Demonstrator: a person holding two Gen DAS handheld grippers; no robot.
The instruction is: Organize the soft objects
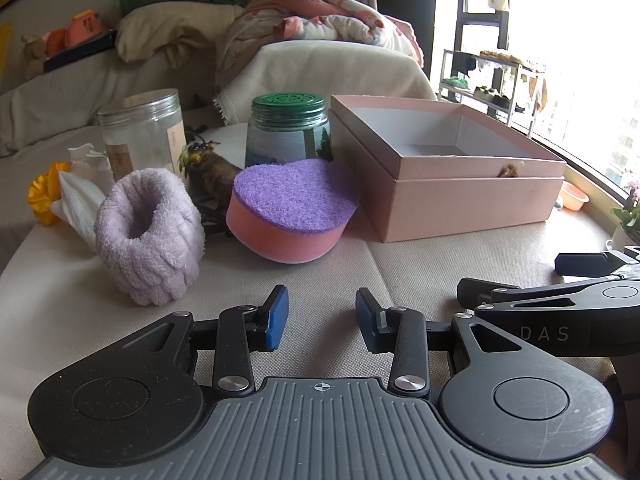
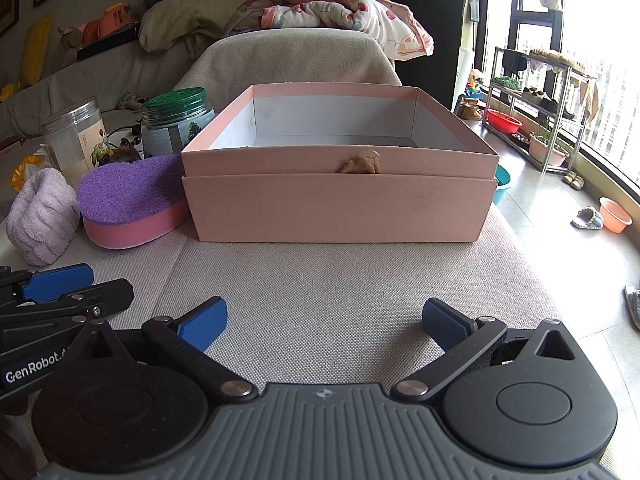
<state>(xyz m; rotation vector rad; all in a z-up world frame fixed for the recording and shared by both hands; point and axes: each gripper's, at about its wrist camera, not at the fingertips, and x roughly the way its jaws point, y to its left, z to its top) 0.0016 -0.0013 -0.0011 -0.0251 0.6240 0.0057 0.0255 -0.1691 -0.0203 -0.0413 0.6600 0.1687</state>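
Nearest the cameras, both hand-held grippers sit empty above the cloth-covered bench.

Left gripper [image 1: 322,318] has its blue ribbed pads partly apart with nothing between them; right gripper [image 2: 325,322] is spread wide, also bare, likely poised to begin. Beyond lie the soft things, none boxed yet: a fluffy lilac towel ring [image 1: 148,236] standing on edge, and a pink foam sponge [image 1: 290,212] with a coarse purple scrub top, tilted against the box. That box [image 2: 340,204], stiff pink card with a white inside, stands open, presumably to receive them. Two jars [image 1: 140,132] stand behind.
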